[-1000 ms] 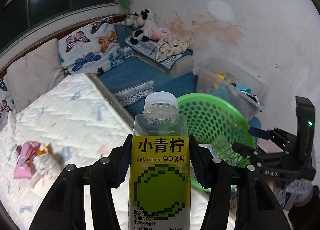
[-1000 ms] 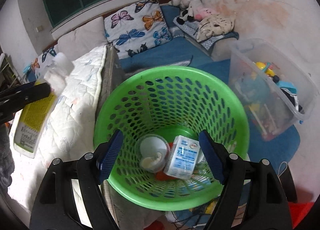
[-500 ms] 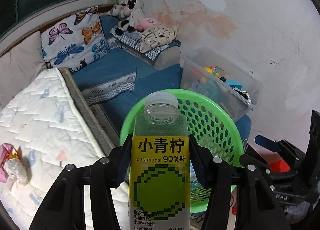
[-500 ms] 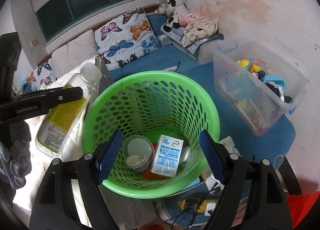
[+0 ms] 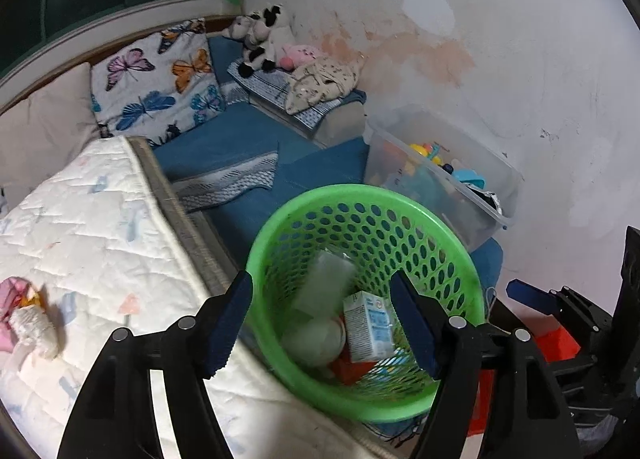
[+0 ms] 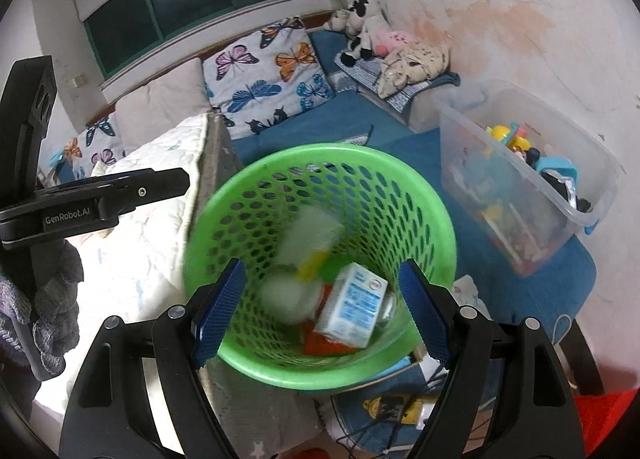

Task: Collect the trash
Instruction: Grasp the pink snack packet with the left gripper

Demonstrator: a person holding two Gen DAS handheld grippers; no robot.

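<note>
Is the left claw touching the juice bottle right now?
Apart. In the left wrist view the left claw has just been opening, nothing between its fingers; the juice bottle lies blurred inside the green basket beyond them.

You face a white quilted mattress (image 5: pixel 92 235). On it, near its left edge, lie a crumpled tissue (image 5: pixel 34 329) and a pink wrapper (image 5: pixel 10 299), touching. Beside the mattress, a blue mat (image 5: pixel 320 163) carries a green basket (image 5: pixel 460 259), a clear bin (image 5: pixel 500 179) and pillows (image 5: pixel 156 87).
</note>
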